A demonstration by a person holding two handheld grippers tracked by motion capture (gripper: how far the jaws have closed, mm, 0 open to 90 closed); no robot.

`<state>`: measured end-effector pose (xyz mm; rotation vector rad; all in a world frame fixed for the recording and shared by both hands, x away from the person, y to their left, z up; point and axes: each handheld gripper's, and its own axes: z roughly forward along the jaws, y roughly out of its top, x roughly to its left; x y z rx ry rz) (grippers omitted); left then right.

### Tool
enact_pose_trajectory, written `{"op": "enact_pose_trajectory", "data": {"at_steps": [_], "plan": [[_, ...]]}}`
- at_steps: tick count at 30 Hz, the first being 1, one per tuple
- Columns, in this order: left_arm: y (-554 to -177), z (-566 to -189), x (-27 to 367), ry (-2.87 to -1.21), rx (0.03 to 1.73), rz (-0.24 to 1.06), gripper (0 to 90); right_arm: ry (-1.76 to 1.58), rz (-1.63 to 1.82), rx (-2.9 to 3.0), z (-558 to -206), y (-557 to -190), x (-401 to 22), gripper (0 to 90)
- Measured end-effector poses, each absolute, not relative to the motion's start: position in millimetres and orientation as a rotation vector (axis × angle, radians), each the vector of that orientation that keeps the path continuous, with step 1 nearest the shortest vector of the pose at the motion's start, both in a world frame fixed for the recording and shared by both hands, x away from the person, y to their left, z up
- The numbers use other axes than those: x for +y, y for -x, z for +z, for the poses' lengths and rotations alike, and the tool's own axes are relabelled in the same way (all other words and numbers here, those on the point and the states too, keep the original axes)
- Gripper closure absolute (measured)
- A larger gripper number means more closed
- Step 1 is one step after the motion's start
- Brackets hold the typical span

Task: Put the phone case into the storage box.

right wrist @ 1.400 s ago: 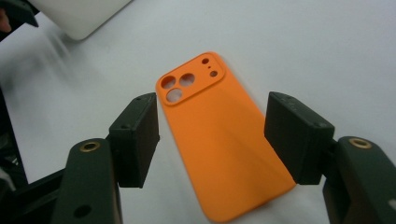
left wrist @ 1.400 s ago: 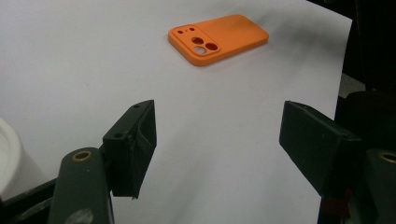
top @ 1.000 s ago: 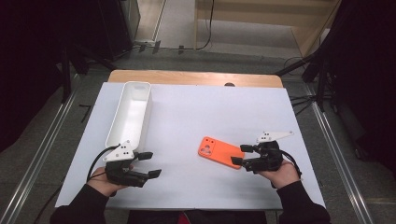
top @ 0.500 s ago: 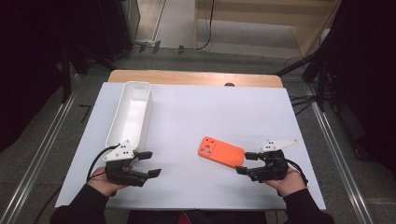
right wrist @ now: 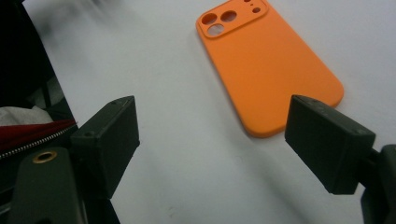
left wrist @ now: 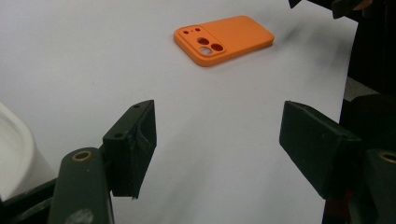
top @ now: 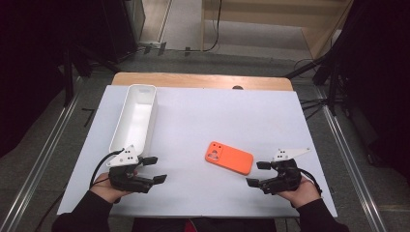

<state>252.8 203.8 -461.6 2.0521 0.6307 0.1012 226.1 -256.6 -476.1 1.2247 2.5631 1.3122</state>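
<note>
Your white tray [top: 135,116] is sitting empty at the worktop's [top: 217,116] left side.
The orange phone case [top: 229,157] is lying flat on the white sheet, well apart from the tray and just ahead of your right claw [top: 257,173], whose jaws have just been opening with nothing between them. Your left claw [top: 154,169] is gaping empty beside the tray's near end. Grey floor and dark stands are surrounding the worktop.

Layout on the table [top: 203,106]

Long tray [top: 135,116] at left of centre, running from upper toward lower frame; phone case [top: 229,157] flat on the sheet, right of centre and lower. Left gripper [top: 155,169] at lower left, just below the tray's near end; right gripper [top: 257,174] at lower right, just beside the case.
</note>
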Motion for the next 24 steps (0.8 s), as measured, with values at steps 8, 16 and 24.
{"op": "enact_pose_trajectory", "data": {"at_steps": [8,16,24], "plan": [[-253,-461,203,-2.054,0.629,0.089,27.7,-1.180,1.315,2.569,-470,-230,-253,16.8],[-255,-462,204,-2.057,0.652,0.078,25.0,-1.143,1.319,2.572,-463,-241,-249,16.8],[-254,-462,203,-2.061,0.644,0.080,25.0,-1.139,1.312,2.569,-460,-254,-245,16.8]]}}
